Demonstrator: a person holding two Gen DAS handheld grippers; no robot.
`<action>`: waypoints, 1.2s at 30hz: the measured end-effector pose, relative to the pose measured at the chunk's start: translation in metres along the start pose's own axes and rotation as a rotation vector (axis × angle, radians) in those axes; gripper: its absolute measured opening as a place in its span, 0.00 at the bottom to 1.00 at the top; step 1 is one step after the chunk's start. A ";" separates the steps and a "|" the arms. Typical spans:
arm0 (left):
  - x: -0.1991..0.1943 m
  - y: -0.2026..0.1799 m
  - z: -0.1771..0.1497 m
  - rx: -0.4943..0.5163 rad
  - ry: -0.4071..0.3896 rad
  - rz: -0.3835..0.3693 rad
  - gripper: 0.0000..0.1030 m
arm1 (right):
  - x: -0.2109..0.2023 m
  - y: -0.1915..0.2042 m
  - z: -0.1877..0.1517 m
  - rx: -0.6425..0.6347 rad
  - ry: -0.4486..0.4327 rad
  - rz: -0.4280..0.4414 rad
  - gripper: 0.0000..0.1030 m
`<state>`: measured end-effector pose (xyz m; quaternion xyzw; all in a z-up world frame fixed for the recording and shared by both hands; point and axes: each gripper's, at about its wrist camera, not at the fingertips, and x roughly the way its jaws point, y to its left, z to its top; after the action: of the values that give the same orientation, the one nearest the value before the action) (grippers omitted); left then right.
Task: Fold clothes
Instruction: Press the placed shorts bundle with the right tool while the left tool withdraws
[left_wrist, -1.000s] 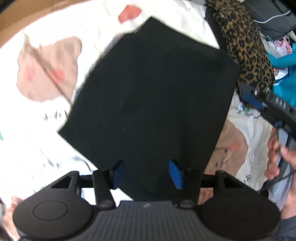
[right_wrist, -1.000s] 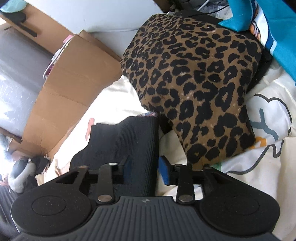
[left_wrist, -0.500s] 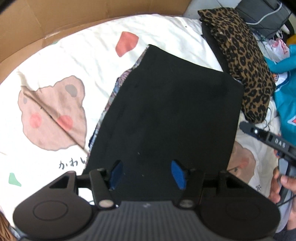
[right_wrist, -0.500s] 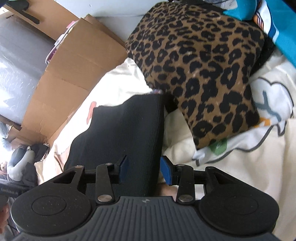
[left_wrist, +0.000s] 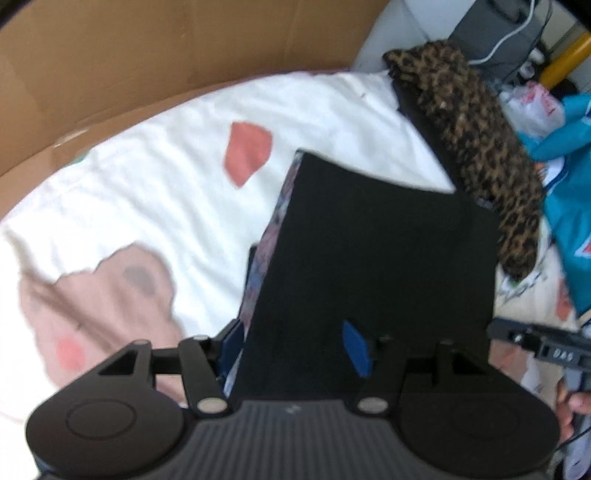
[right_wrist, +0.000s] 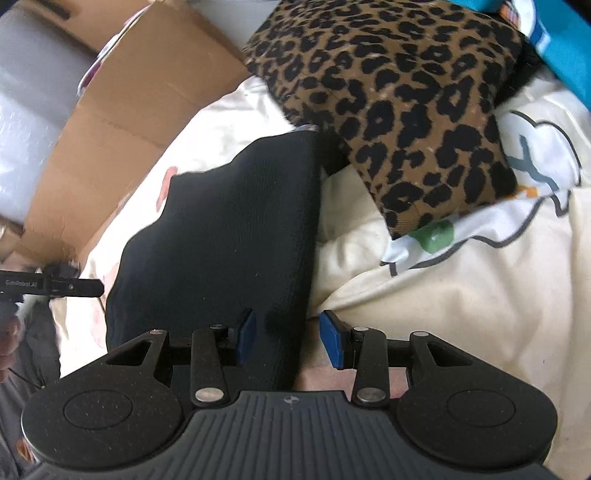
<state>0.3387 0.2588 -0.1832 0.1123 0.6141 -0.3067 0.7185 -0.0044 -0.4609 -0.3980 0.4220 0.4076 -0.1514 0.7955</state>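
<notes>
The left tool (left_wrist: 295, 343) stands open astride the left edge of the folded black garment (left_wrist: 373, 266), low in frame. The right tool (right_wrist: 288, 338), also open, straddles its right edge. Only the right view shows the leopard-print cloth (right_wrist: 399, 110) close up; only the left shows the pink bear print (left_wrist: 99, 306) on the bed sheet (left_wrist: 155, 192).

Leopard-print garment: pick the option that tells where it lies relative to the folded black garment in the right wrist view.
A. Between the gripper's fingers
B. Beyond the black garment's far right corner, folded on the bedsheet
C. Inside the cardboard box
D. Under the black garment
B: the leopard-print garment lies folded on the bedsheet, just past the far right corner of the black garment.
</notes>
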 end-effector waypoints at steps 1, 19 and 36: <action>0.002 0.003 0.005 -0.001 -0.008 -0.018 0.62 | 0.001 -0.001 0.000 0.014 -0.003 0.009 0.44; 0.059 0.026 0.020 -0.012 0.046 -0.079 0.76 | 0.022 0.006 -0.001 0.126 0.025 0.035 0.34; 0.066 0.026 0.015 0.042 0.054 -0.135 0.80 | 0.030 0.002 0.004 0.154 -0.007 0.071 0.34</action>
<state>0.3694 0.2514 -0.2481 0.0939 0.6329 -0.3641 0.6769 0.0173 -0.4604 -0.4190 0.4955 0.3768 -0.1556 0.7670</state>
